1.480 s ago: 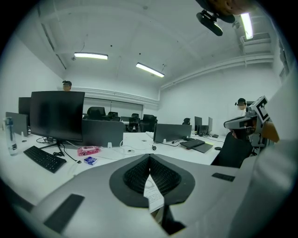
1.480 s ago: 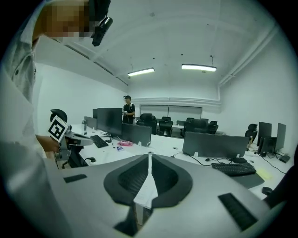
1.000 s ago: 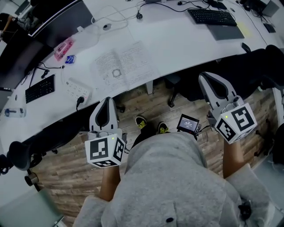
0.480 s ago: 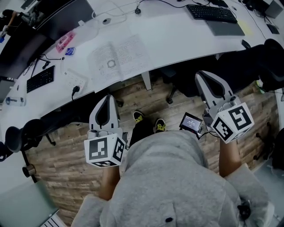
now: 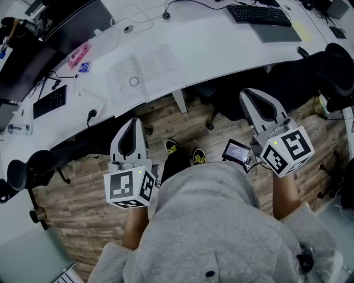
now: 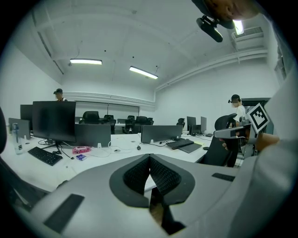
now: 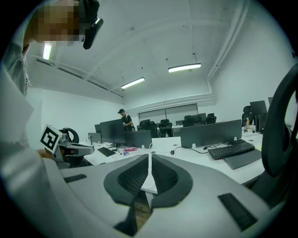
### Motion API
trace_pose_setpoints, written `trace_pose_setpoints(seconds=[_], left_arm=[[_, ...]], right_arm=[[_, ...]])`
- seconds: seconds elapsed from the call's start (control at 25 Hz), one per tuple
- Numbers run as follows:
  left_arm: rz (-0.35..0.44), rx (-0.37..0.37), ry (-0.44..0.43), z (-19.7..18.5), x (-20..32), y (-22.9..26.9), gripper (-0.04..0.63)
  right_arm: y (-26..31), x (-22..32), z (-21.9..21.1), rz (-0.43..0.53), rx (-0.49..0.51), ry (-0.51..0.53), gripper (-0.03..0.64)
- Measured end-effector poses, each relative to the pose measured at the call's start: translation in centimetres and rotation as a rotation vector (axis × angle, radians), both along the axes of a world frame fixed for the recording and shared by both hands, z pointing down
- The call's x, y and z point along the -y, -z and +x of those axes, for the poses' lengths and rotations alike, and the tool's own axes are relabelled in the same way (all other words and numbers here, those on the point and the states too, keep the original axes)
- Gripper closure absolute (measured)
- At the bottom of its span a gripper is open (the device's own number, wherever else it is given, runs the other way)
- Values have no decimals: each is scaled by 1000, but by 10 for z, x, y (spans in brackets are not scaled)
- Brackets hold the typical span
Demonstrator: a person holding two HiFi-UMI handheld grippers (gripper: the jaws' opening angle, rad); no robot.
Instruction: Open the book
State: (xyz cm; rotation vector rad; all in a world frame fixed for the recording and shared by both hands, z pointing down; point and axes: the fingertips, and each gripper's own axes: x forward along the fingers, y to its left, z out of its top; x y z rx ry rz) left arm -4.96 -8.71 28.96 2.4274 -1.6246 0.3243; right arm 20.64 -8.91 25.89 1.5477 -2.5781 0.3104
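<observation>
One open book [image 5: 145,77] (head view)

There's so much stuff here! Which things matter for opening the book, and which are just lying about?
For the job: book, already lying open; left gripper and right gripper, both shut and empty.
Lying about: keyboard, pink case, power strip, monitor.

The book [image 5: 145,77] is matt paper, the desk [image 5: 221,44] smooth white, the floor [image 5: 83,210] rough wood.
</observation>
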Motion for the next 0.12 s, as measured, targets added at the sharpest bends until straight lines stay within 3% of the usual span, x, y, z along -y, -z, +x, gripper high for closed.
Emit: trace_pose_setpoints(seconds=[0.12], left_arm=[[2, 0, -3, 4, 1, 0, 586]], right_arm=[[-1, 1, 1, -3, 0, 6, 578]])
